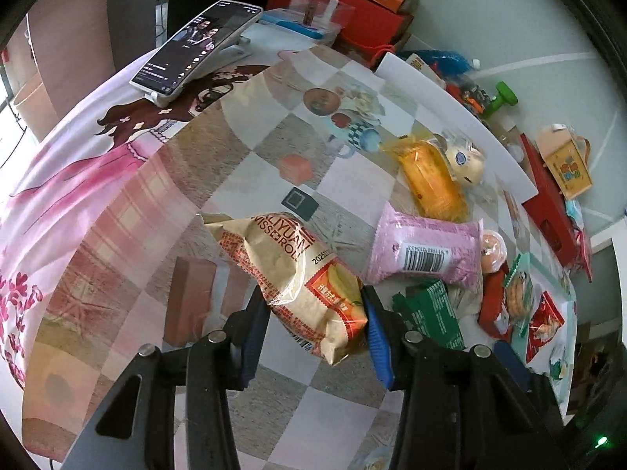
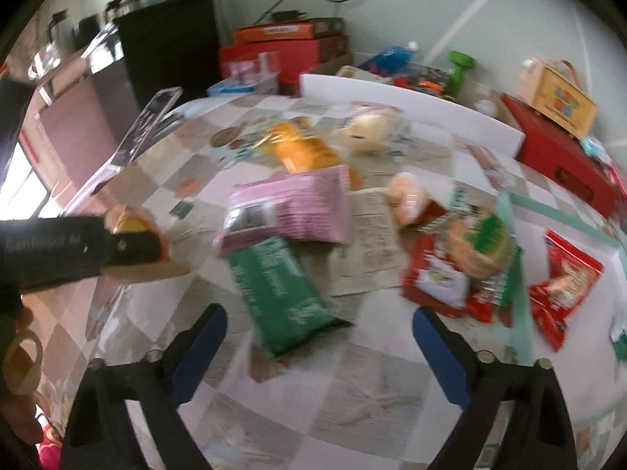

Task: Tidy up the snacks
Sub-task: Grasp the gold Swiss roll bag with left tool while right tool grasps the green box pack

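Observation:
My left gripper (image 1: 313, 313) is shut on a beige swiss-roll packet (image 1: 282, 266), held by its lower end just above the checked tablecloth (image 1: 313, 411). In the right wrist view that same packet (image 2: 133, 223) shows at the left, behind the left gripper's black body. My right gripper (image 2: 319, 333) is open and points down at a green packet (image 2: 274, 290) lying flat on the table. The packet's near end sits between the blue pads, which do not touch it. A pink packet (image 2: 290, 211) lies just beyond the green one.
An orange packet (image 2: 305, 149), a wrapped bun (image 2: 368, 125), a cookie packet (image 2: 482, 246) and red packets (image 2: 564, 282) lie scattered to the right. A phone on a stand (image 1: 196, 47) is at the far left. A white board (image 1: 450, 105) and red box (image 2: 564, 160) border the far edge.

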`<action>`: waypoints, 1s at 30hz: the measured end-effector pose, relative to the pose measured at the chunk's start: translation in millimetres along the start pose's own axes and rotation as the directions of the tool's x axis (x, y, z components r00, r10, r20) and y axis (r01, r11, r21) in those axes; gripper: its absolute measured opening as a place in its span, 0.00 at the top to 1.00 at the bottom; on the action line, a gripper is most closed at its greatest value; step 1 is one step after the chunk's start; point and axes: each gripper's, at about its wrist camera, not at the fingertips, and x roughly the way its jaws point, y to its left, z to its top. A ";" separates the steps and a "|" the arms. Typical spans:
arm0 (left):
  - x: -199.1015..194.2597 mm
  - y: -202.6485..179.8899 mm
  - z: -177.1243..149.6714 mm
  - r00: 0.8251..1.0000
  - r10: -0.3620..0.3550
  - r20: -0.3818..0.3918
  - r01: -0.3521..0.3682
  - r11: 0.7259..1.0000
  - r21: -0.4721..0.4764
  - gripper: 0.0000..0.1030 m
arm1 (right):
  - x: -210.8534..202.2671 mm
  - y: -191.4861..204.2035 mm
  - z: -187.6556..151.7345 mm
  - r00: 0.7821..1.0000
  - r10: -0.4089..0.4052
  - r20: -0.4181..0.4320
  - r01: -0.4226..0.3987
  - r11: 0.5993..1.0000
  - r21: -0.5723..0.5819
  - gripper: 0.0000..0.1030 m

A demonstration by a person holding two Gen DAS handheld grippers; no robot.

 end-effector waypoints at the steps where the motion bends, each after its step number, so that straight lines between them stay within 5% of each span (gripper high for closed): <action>1: 0.1 -0.1 0.1 1.000 -0.002 0.000 0.002 1.000 0.000 0.53 | 4.5 4.7 -0.2 1.000 0.000 -0.007 0.000 1.000 -0.013 0.13; 13: 3.0 -1.3 3.8 1.000 -0.012 -0.012 0.012 1.000 0.006 0.53 | 36.3 10.1 4.3 0.999 0.006 -0.051 -0.007 1.000 -0.012 0.25; 23: 13.5 -6.0 4.5 0.999 0.037 -0.032 -0.035 0.999 0.038 0.54 | 30.0 11.4 3.7 0.999 0.021 -0.050 -0.022 1.000 -0.015 0.51; 30: 13.6 -9.9 5.3 0.998 0.056 -0.027 -0.054 0.997 0.063 0.54 | 26.5 11.2 -1.2 0.999 0.020 -0.051 -0.021 1.000 -0.013 0.57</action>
